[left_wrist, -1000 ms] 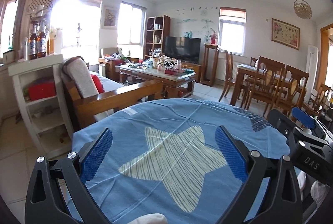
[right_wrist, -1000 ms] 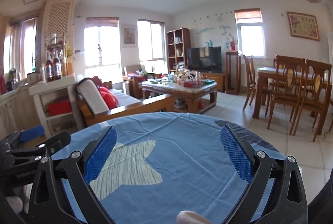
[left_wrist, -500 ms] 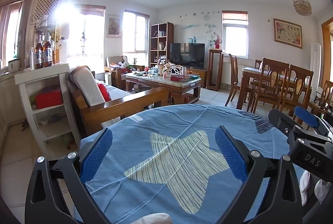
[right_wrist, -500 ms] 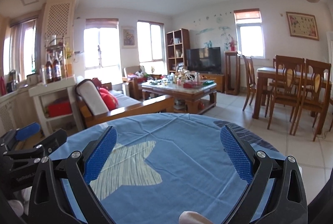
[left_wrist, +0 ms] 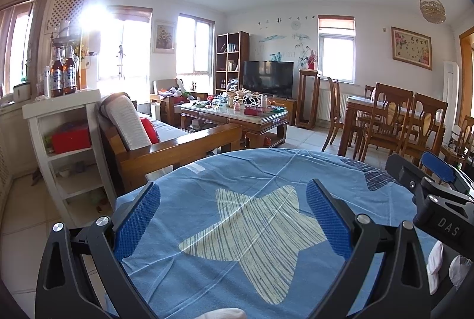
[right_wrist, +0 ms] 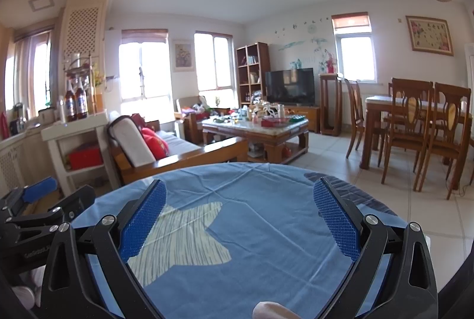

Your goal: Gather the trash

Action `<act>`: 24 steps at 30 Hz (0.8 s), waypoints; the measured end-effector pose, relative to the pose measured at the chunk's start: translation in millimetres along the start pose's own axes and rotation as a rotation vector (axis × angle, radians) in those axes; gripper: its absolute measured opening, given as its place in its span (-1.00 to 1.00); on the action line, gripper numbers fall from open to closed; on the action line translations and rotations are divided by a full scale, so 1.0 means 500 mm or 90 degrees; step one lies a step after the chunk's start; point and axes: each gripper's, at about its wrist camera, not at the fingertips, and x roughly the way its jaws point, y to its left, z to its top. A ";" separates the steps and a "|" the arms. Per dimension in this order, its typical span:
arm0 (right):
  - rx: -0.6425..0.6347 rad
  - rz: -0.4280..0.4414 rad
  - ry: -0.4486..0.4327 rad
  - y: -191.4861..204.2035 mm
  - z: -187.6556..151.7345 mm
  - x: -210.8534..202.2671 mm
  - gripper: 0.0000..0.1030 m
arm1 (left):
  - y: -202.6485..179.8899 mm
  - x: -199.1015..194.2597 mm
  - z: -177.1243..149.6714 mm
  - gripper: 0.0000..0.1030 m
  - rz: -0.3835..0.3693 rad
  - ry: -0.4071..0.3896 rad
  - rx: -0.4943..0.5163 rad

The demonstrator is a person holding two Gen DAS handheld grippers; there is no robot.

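My left gripper [left_wrist: 234, 200] is open and empty above a round table with a blue cloth [left_wrist: 266, 170] that bears a pale striped star [left_wrist: 254, 236]. My right gripper [right_wrist: 238, 200] is open and empty over the same cloth [right_wrist: 266, 200]. The right gripper also shows at the right edge of the left wrist view [left_wrist: 435, 179], and the left gripper shows at the left edge of the right wrist view [right_wrist: 38, 200]. No trash shows on the cloth. A cluttered wooden coffee table [left_wrist: 237, 114] stands far ahead.
A wooden sofa with red cushions [left_wrist: 166, 141] stands beyond the table. A white shelf with bottles [left_wrist: 62, 123] is at the left. A dining table with chairs [left_wrist: 394, 123] is at the right. A TV [left_wrist: 268, 79] and a bookcase [left_wrist: 231, 61] line the far wall.
Both views have tilted up slightly and the left view has swung a little, so the room sits lower in frame. Both grippers stay open and empty.
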 end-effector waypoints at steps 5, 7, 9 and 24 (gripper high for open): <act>0.000 0.000 0.000 0.000 0.000 0.000 0.90 | 0.002 -0.002 -0.001 0.90 0.006 0.006 -0.003; 0.001 0.000 -0.001 -0.001 0.000 0.000 0.90 | 0.002 -0.002 -0.002 0.90 0.008 0.009 -0.004; 0.001 0.000 0.000 -0.001 -0.001 0.000 0.90 | 0.001 -0.003 -0.001 0.90 0.010 0.010 -0.005; 0.003 0.001 0.001 0.000 0.000 0.001 0.90 | 0.000 -0.005 0.000 0.90 0.011 0.012 -0.004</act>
